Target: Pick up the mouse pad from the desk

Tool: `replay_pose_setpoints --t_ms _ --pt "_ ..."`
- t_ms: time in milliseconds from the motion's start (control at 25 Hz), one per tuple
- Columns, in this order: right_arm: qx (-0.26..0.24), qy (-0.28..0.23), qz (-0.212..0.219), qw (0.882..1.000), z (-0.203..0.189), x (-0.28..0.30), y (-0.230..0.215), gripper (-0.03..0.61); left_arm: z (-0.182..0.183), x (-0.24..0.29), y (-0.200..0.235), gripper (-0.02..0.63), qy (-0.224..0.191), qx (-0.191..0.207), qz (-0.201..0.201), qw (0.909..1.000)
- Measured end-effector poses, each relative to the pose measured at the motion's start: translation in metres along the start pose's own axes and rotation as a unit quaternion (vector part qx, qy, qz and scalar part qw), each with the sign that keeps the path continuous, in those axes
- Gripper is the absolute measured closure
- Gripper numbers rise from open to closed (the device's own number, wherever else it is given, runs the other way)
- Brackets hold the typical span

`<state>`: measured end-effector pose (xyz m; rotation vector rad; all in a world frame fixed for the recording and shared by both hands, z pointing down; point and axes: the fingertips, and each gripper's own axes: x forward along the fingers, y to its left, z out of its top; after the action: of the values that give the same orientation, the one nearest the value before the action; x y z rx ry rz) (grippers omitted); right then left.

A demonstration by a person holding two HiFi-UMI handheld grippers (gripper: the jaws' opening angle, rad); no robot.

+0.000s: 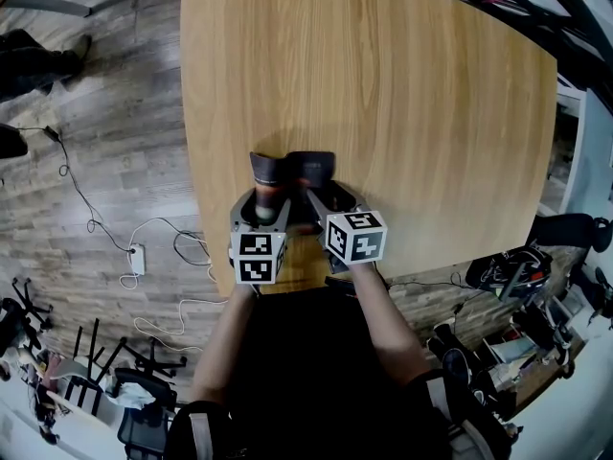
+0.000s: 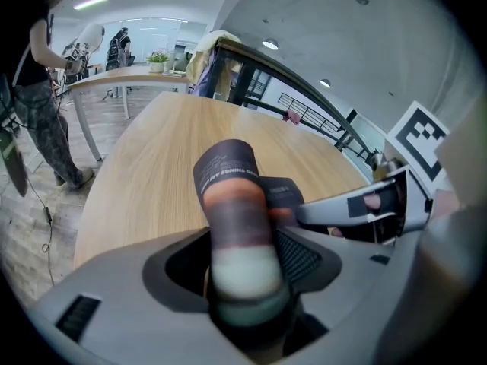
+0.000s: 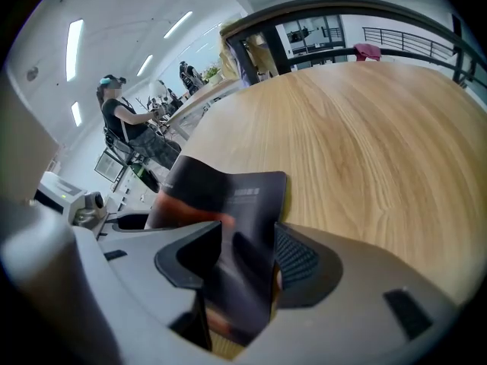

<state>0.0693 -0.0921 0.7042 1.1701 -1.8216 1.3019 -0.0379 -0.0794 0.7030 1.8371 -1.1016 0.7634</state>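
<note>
The mouse pad (image 1: pixel 287 172) is dark with an orange and pale print, and it is bent into a fold near the front edge of the wooden desk (image 1: pixel 402 103). My left gripper (image 1: pixel 267 192) is shut on the pad's left part (image 2: pixel 236 226), which curls up between its jaws. My right gripper (image 1: pixel 321 195) is shut on the pad's right part (image 3: pixel 240 242), a dark flap with small white print. The two grippers sit side by side, almost touching, and the pad looks raised off the desk between them.
The desk stretches away bare beyond the pad. Cables and a power strip (image 1: pixel 136 257) lie on the wood floor at the left. Chairs and gear (image 1: pixel 508 271) crowd the right side. People stand by another table (image 2: pixel 114 82) far behind.
</note>
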Motion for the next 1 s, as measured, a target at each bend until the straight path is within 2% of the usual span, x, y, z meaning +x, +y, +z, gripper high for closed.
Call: replay_pose_setpoints --t_ms 520,760,1000 --pt "0.000 0.003 0.007 1.000 0.0007 -0.0004 -0.0009 0.357 0.0050 -0.0018 0.0054 0.356 -0.007 -0.004 0.014 0.9999" --pt "-0.007 0.006 0.009 1.000 -0.0003 -0.0003 -0.0021 0.357 0.0042 -0.0015 0.0075 0.378 -0.011 -0.006 0.027 0.9996" --pt "-0.009 0.008 0.011 1.000 -0.0001 -0.0004 -0.0011 0.356 0.0034 -0.0022 0.0068 0.420 -0.012 -0.021 0.002 0.9997"
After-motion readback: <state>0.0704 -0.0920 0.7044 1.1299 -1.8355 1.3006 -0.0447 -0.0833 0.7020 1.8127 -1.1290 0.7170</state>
